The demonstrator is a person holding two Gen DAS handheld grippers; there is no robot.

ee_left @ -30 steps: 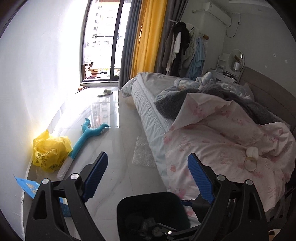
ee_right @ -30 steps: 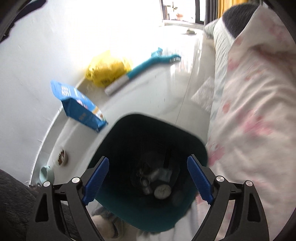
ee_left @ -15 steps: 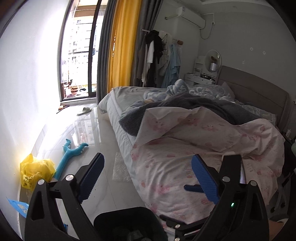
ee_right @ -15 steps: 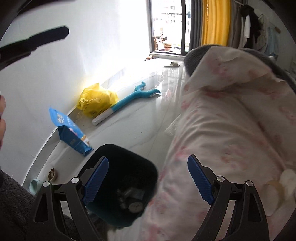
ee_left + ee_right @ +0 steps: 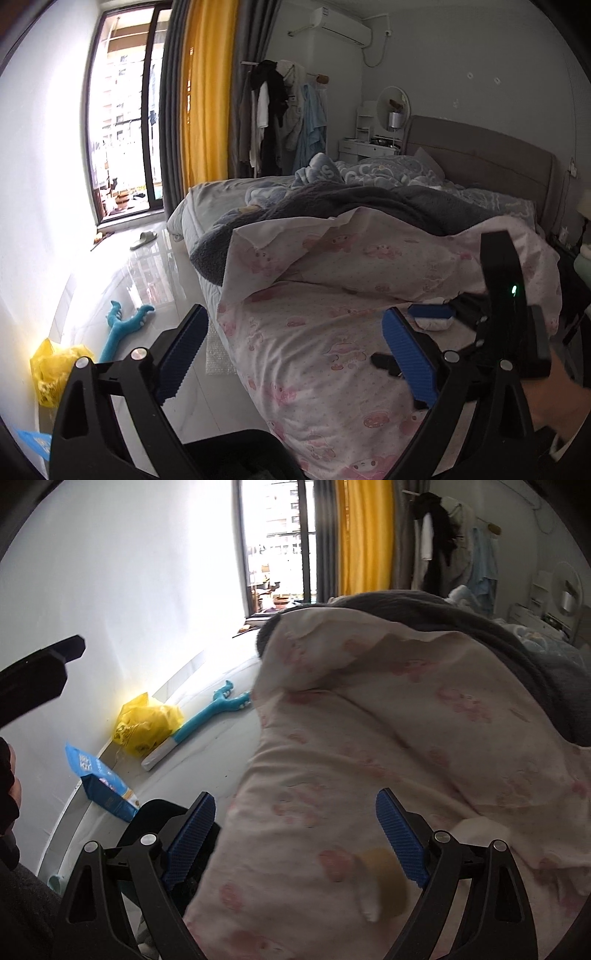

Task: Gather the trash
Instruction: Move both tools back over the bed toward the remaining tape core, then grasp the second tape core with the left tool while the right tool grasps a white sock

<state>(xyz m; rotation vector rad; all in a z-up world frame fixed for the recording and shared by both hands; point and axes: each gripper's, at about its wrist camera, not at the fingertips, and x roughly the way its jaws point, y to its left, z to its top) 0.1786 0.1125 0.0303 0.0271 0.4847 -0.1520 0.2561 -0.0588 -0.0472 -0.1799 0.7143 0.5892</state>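
- My left jaws [image 5: 291, 354] stand wide apart with nothing between the ribbed blue pads [image 5: 408, 356]; they have just been opening, and they hang over the edge of the bed above the pale pink duvet printed with pink cartoon figures [image 5: 332, 332].
- My right jaws [image 5: 295, 838] are also spread wide and hold nothing; they hover low over the same pink duvet.
- The trash lies on that duvet: a round, flat yellowish piece with a crumpled white scrap against it [image 5: 380, 882], just below and between my right pads, close to the right-hand one. It is blurred, so I cannot tell what it is made of, and neither pad touches it.
- From the left camera the black frame of my right tool [image 5: 506, 295] crosses the right side of the picture, with a small white lump [image 5: 432, 324] showing on the duvet under one blue pad.
- The dark, round-cornered plastic bin [image 5: 155, 812] stands on the glossy white tiled floor [image 5: 155, 273] beside the bed, behind my right tool's left pad; its rim also peeks in at the bottom of the left view.
- Along the white wall lie a crumpled yellow plastic bag [image 5: 146, 725], a teal long-handled toy with a forked head [image 5: 218, 709] and a blue printed pouch [image 5: 103, 782].
- A grey fleece blanket [image 5: 369, 203] lies further up the bed, above the duvet's folded edge.
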